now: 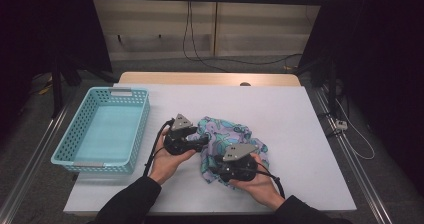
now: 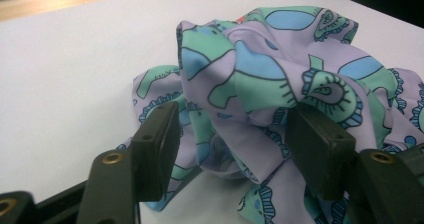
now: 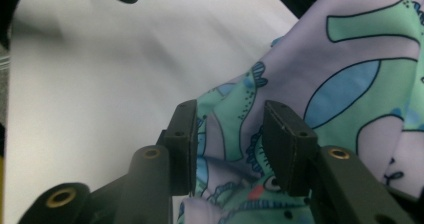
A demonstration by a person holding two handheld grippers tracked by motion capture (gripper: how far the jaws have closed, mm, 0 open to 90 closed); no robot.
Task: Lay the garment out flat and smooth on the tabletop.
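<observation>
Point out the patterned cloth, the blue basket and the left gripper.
patterned cloth (image 1: 225, 129): high view, bunched upper fold.
blue basket (image 1: 141, 119): high view, right wall.
left gripper (image 2: 235, 149): left gripper view, between its fingertips.

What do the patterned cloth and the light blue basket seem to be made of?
The crumpled lilac, green and blue patterned cloth looks like thin, smooth woven fabric, perhaps synthetic: soft folds, slight sheen. The light blue rectangular basket looks like moulded plastic: stiff perforated walls.

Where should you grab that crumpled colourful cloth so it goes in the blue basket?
Probably grip the raised fold on top of the cloth, coming from above. It lies bunched in a heap, so the high ridges give the fingers something to pinch, while the edges lie flat on the table. The basket stands to its left.
</observation>
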